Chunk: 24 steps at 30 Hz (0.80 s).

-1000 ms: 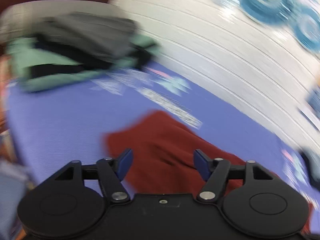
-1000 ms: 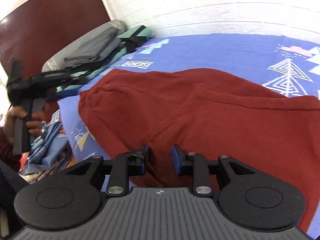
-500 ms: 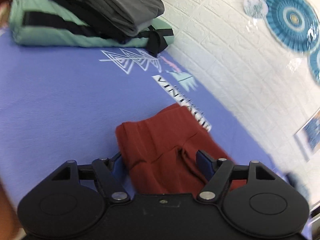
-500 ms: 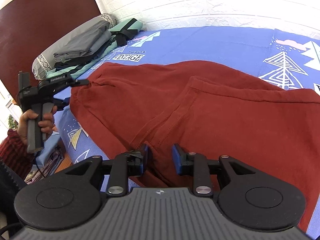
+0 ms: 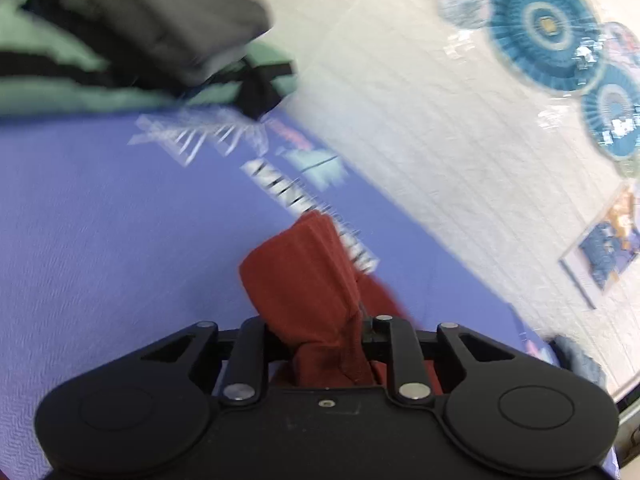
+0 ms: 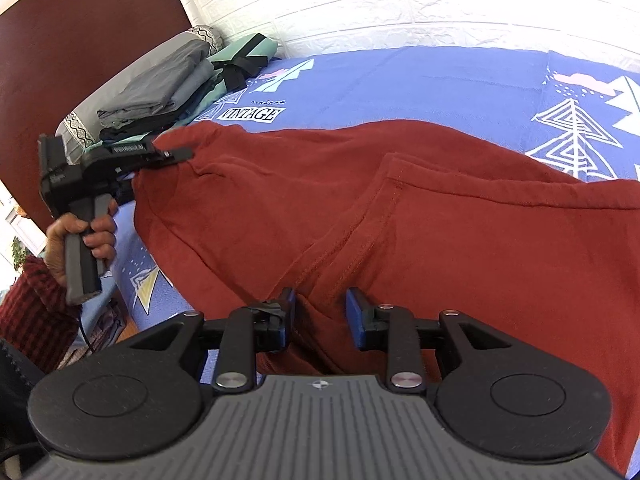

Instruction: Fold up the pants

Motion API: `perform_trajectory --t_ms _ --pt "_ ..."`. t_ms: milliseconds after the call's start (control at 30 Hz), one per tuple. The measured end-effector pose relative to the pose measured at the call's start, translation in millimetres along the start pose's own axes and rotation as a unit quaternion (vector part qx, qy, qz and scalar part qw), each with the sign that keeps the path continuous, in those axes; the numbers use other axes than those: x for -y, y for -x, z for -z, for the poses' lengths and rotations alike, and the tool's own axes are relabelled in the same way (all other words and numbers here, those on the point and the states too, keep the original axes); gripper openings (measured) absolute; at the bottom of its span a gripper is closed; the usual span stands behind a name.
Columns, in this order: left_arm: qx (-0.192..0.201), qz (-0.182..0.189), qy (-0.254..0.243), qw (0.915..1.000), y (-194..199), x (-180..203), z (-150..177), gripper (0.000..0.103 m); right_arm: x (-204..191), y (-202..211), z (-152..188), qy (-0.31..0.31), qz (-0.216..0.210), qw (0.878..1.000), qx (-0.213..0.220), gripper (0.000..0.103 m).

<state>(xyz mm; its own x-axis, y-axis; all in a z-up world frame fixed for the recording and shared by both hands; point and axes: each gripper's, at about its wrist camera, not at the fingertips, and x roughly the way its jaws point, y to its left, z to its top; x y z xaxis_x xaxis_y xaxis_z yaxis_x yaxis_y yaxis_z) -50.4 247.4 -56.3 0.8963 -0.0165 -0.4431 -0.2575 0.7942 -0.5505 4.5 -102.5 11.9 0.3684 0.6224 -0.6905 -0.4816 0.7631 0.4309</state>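
While on blue sheet (image 6: pixel 420 76), red pants (image 6: pixel 460 240).

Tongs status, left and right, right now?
Left tongs: just been closing, now clamped on a bunched corner of the red pants.
Right tongs: partly open over the pants' centre seam; fabric lies between the pads, no visible pinch.

Pants (image 6: pixel 460 240): rust-red knit cloth, matt, stitched seams. Bed sheet (image 6: pixel 420 84): blue printed cloth, finely textured. Left gripper (image 5: pixel 316 336) and right gripper (image 6: pixel 321 312): matt black plastic, bright metal pivot pins. Wall (image 5: pixel 400 92): white, brick-embossed. Headboard (image 6: pixel 80 40): smooth dark-red wood.
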Motion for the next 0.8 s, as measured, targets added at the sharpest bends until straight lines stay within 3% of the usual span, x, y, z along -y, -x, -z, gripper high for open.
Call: perform_trajectory --t_ms 233,433,533,600,667,767,800 --pt "0.027 0.092 -0.062 0.9935 32 84 -11 0.053 11 18 9 -0.017 0.006 0.999 0.036 0.05" --pt "-0.022 0.183 -0.134 0.9736 27 172 23 0.054 33 48 21 -0.05 0.032 0.995 0.083 0.05" --pt "-0.084 0.22 -0.166 0.9577 7 211 62 0.056 52 69 32 -0.076 0.057 0.99 0.106 0.052" --pt "-0.133 0.23 -0.198 0.9436 -10 233 98 0.063 63 82 40 -0.093 0.078 0.986 0.118 0.055" --pt "-0.187 0.227 -0.243 0.9243 -30 250 137 0.09 74 95 49 -0.11 0.103 0.98 0.127 0.058" --pt "-0.26 0.258 -0.256 0.8944 -45 257 166 0.103 88 112 62 -0.135 0.135 0.972 0.14 0.061" --pt "-0.264 0.262 -0.255 0.8925 -44 259 167 0.103 90 117 65 -0.141 0.139 0.969 0.146 0.063"
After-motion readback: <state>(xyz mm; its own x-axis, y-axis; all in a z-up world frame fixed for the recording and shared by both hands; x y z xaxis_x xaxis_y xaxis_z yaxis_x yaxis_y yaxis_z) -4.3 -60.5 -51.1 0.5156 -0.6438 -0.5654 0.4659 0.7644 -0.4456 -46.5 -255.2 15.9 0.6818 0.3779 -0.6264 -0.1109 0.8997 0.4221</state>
